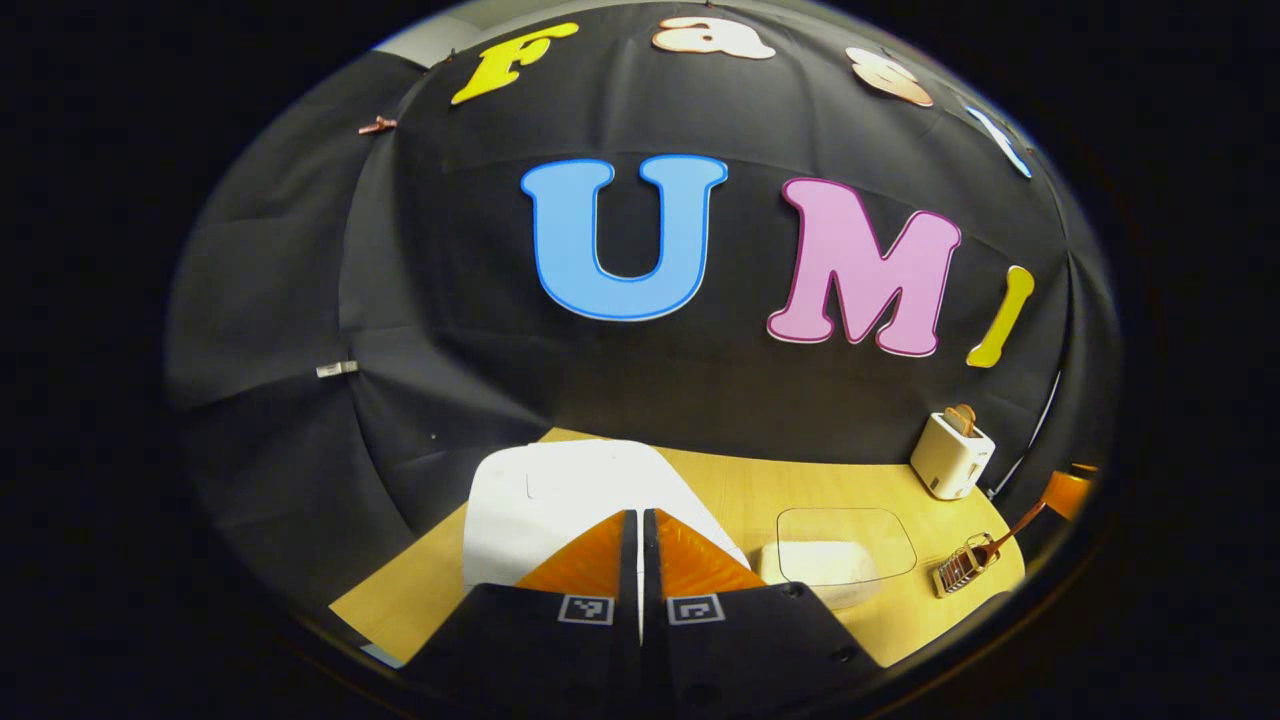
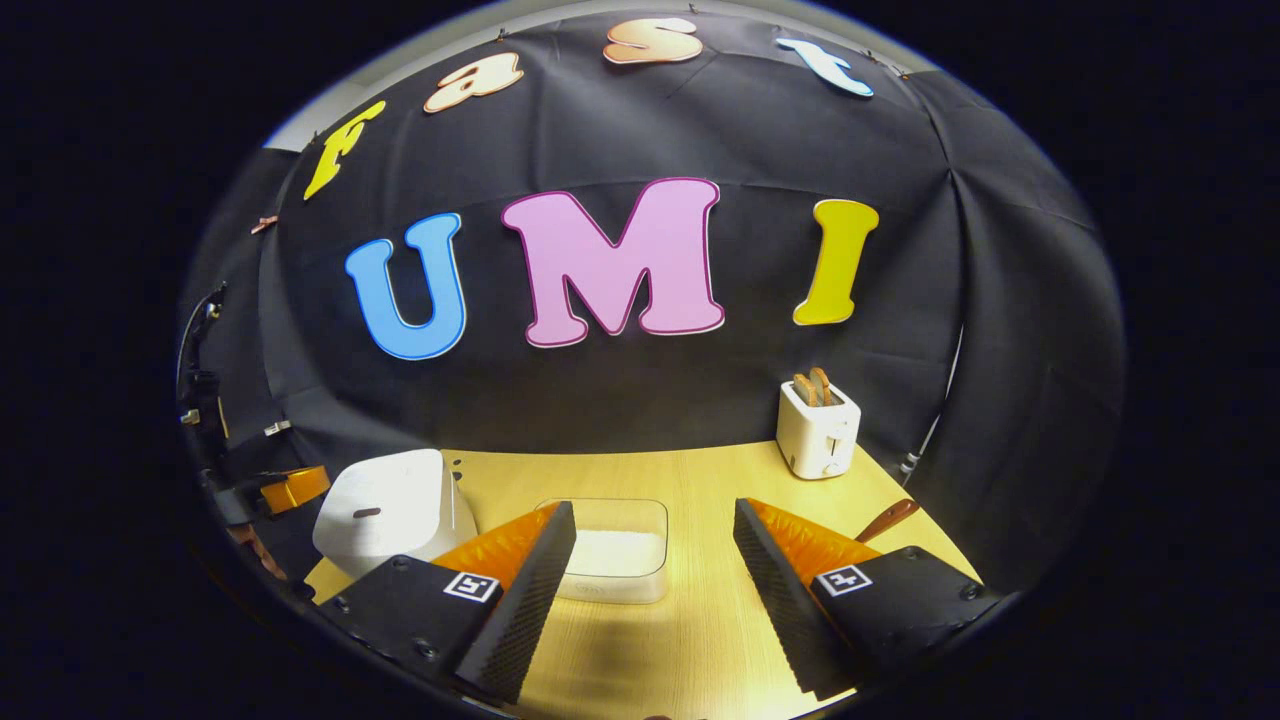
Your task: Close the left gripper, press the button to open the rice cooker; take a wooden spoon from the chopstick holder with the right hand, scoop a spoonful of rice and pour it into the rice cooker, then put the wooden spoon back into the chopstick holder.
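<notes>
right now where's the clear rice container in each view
Left gripper view: the clear rice container sits lower right of centre on the wooden table, just right of the left claw and the white rice cooker.
Right gripper view: it lies low at centre, between the open fingers of the right claw, with the rice cooker to its left.
Shared landmark: the white toaster, behind and right of the container in both.

A: Where's the rice cooker?
B: White, lid down, at the worktop's left edge.
A: And the rice?
B: In a clear tub, mid-worktop. The wooden spoon stands tilted in the wire chopstick holder near the right edge
</notes>
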Motion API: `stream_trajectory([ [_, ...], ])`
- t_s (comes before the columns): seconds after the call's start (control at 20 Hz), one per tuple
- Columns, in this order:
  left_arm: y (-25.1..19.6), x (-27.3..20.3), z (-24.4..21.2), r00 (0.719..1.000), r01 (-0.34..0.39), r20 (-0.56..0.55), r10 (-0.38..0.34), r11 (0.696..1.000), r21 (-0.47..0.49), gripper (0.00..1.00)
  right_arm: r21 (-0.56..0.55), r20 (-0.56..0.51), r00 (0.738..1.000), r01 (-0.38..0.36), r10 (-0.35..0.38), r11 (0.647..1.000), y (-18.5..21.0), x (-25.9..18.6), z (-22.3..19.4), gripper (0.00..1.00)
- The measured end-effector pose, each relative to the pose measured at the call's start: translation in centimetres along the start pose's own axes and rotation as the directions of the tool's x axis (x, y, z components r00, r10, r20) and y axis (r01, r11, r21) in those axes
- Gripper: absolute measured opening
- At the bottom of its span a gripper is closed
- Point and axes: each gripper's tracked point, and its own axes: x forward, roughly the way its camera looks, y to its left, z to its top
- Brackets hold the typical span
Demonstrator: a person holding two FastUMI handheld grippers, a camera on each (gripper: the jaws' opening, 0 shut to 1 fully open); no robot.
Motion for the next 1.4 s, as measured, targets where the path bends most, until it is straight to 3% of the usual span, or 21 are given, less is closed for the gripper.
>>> stream_trajectory([
  [0.15, 1.5, 2.7, -2.2, 0.996, -0.051, -0.069, 0.05, 0.998, -0.02, 0.05, -0.001, -0.029, 1.0, -0.007, 0.007, 1.0, 0.0, 0.0, -0.8, 0.98],
  [0.4, 1.5, 5.3, -5.0, 0.984, -0.068, -0.168, 0.054, 0.994, -0.081, 0.05, -0.007, -0.055, 0.998, -0.002, 0.001, 1.0, -0.4, 0.1, -1.6, 0.98],
  [0.7, 1.4, 5.9, -5.9, 0.981, -0.059, -0.189, 0.039, 0.993, -0.106, 0.05, -0.002, -0.06, 0.998, 0.015, -0.015, 1.0, -1.1, 0.8, -1.7, 0.98],
  [0.95, 1.3, 5.7, -6.3, 0.967, -0.05, -0.256, 0.001, 0.981, -0.186, 0.06, 0.0, -0.056, 0.998, 0.005, -0.005, 1.0, -1.3, 1.2, -1.9, 0.98],
  [1.4, 1.4, 5.9, -6.8, 0.906, -0.07, -0.422, 0.036, 0.995, -0.066, 0.06, 0.062, -0.077, 0.995, 0.064, -0.059, 0.996, -5.7, 0.7, -4.0, 0.99],
])
